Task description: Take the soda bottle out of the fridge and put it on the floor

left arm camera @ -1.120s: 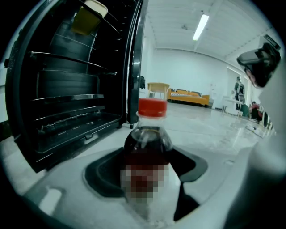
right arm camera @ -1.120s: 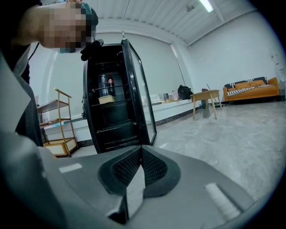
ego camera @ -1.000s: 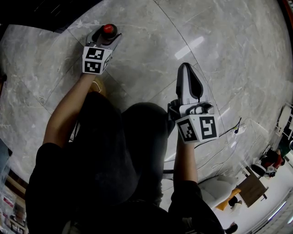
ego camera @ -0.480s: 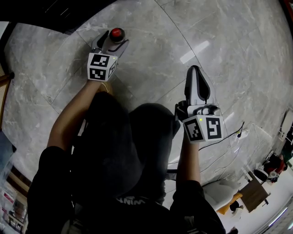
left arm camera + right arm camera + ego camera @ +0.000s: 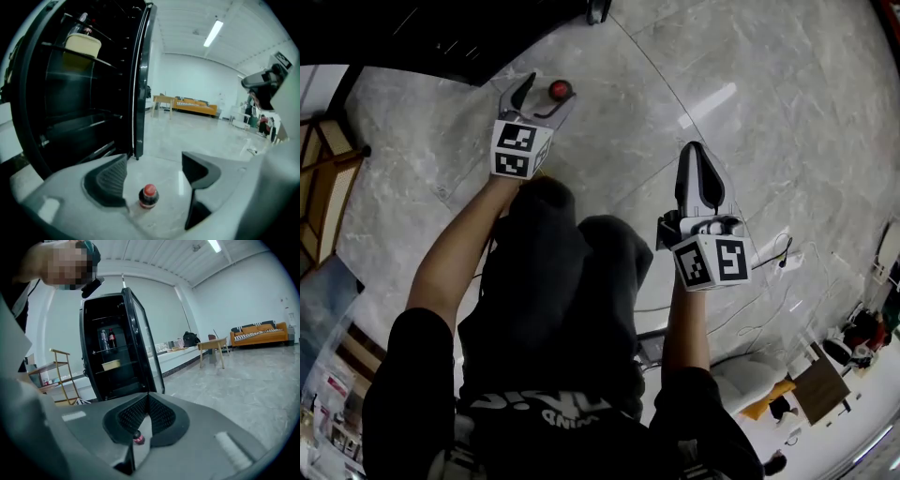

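Note:
The soda bottle (image 5: 560, 90), dark with a red cap, stands upright on the marble floor in front of the open black fridge (image 5: 478, 37). My left gripper (image 5: 542, 97) reaches over it with its jaws open. In the left gripper view the bottle (image 5: 148, 197) stands between the two pads, and neither touches it. My right gripper (image 5: 694, 155) hovers to the right, shut and empty. Past its closed tips (image 5: 148, 401) a bit of the bottle (image 5: 138, 438) shows, and the fridge (image 5: 115, 352) stands beyond.
The fridge door (image 5: 140, 79) stands open just left of the bottle, with a yellow container (image 5: 82, 47) and bottles (image 5: 108, 339) on the shelves. A wooden rack (image 5: 323, 178) is at the left, and cables (image 5: 769, 272) lie at the right. A table (image 5: 211, 350) and an orange sofa (image 5: 260, 331) stand far off.
The left gripper's jaws have spread off the bottle, which stays standing on the floor. The head view has swung toward the fridge. The right gripper has kept its pose.

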`<action>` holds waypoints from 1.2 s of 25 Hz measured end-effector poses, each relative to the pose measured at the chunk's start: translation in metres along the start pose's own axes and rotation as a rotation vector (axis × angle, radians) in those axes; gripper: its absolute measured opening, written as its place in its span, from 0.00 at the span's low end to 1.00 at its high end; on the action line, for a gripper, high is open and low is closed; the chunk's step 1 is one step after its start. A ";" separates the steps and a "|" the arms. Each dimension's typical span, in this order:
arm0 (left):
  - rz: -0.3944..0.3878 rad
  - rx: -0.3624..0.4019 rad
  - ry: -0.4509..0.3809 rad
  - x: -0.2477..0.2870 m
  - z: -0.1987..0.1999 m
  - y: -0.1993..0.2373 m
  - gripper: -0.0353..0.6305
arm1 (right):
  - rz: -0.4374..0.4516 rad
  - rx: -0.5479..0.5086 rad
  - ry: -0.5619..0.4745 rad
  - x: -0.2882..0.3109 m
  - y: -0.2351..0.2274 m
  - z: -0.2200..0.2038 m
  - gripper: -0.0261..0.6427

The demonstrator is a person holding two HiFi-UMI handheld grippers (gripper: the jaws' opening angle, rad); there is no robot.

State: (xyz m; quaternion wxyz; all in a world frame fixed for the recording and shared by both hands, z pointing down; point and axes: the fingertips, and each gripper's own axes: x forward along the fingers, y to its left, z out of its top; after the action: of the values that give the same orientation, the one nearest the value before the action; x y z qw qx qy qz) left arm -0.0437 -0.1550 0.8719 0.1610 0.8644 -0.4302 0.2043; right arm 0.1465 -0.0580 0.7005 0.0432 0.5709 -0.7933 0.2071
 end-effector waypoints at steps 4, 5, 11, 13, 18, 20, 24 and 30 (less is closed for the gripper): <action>-0.008 0.011 0.002 -0.053 0.098 -0.010 0.60 | 0.014 0.011 0.019 -0.025 0.043 0.093 0.04; -0.008 0.007 0.001 -0.067 0.125 -0.012 0.60 | 0.013 0.012 0.022 -0.033 0.052 0.119 0.04; -0.043 -0.018 -0.007 -0.153 0.286 -0.034 0.60 | -0.018 0.014 0.023 -0.076 0.097 0.283 0.04; -0.056 -0.023 -0.012 -0.183 0.338 -0.044 0.59 | -0.031 0.010 0.024 -0.092 0.110 0.336 0.04; -0.105 -0.019 -0.037 -0.255 0.452 -0.068 0.45 | -0.032 0.001 0.007 -0.125 0.140 0.448 0.04; -0.129 -0.018 -0.050 -0.278 0.491 -0.076 0.41 | -0.032 -0.001 -0.009 -0.137 0.149 0.481 0.04; -0.160 -0.021 -0.093 -0.314 0.545 -0.083 0.22 | -0.032 -0.005 -0.024 -0.153 0.158 0.516 0.04; -0.171 0.003 -0.106 -0.349 0.593 -0.092 0.06 | -0.058 -0.048 -0.012 -0.177 0.147 0.542 0.04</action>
State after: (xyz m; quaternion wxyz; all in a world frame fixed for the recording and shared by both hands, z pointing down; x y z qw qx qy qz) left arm -0.0326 -0.1345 0.1778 0.1533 0.9078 -0.3625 0.1444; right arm 0.1625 -0.0676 0.1117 0.0581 0.5936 -0.7815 0.1833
